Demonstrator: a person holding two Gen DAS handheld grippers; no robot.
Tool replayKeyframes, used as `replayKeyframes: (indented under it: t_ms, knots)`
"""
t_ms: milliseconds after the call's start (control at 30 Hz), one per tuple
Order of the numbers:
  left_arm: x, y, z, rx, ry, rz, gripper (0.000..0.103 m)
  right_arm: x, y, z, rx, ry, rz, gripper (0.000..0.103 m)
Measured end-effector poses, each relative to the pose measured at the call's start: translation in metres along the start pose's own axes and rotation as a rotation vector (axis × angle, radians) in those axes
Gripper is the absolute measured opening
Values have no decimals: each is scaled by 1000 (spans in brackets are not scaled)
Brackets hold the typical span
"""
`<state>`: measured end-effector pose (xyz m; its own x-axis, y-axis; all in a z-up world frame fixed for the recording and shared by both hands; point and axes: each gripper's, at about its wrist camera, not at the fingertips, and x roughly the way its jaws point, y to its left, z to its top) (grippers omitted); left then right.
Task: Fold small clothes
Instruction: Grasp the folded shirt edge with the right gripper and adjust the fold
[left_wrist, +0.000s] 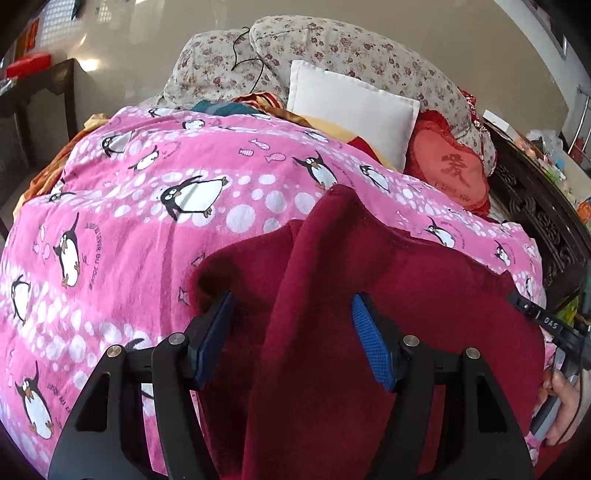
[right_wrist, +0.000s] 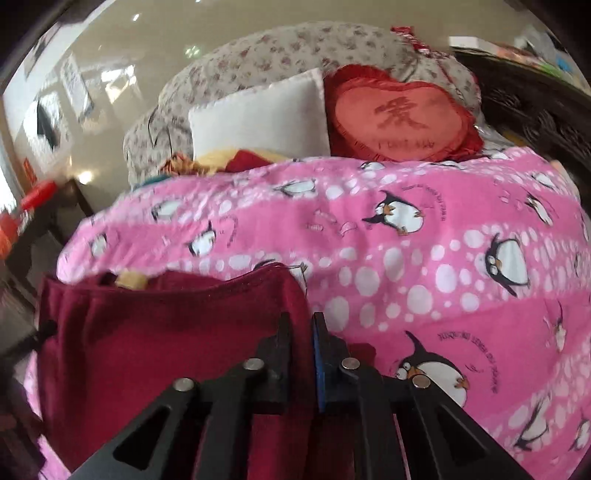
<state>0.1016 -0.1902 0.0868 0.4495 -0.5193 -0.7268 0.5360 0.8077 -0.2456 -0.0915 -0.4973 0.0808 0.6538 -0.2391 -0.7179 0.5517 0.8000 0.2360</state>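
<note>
Lying on the pink penguin blanket (left_wrist: 122, 229), the maroon garment (left_wrist: 424, 288) occupies the 6 o'clock zone of the left wrist view. The left gripper (left_wrist: 291, 332) stands parted, a raised fold between its 2 pads. The right gripper (right_wrist: 301, 332) is clenched on the garment's edge. A white pillow (left_wrist: 351, 114) sits at 12 o'clock.

The one garment I am working on is a dark red fleece piece (left_wrist: 388, 295), soft and fuzzy, lying rumpled on the pink penguin blanket (left_wrist: 147, 229). In my left wrist view it fills the lower centre and lower right of the frame, with a raised fold running up to a peak near the middle. In my right wrist view it sits at the lower left, its hemmed edge curving across the top.
</note>
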Motion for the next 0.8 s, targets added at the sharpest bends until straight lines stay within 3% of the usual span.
replayKeyframes:
  t_ms: [100, 167, 233, 333, 367, 500, 600, 800]
  knots:
    - [-17, 7, -1, -33, -20, -24, 66, -36, 2, -2, 36, -77, 5, 30]
    - [-31, 11, -4, -38, -41, 21, 66, -56, 15, -4, 17, -104, 79, 32]
    - [-41, 16, -8, -41, -47, 72, 66, -62, 39, -6, -19, -81, 218, 32]
    - [-56, 31, -25, -76, -48, 75, 66, -48, 101, -15, -107, 23, 420, 33]
    - [-61, 37, -34, -87, -50, 83, 66, -43, 116, -17, -133, 41, 443, 33]
    - [-70, 55, -55, -88, -64, 130, 66, -4, 190, -29, -234, 88, 412, 33]
    - [-74, 70, -63, -113, -83, 129, 66, 39, 224, -35, -214, 199, 427, 34]
    - [-75, 93, -67, -150, -134, 139, 66, 4, 259, -31, -233, 56, 439, 46]
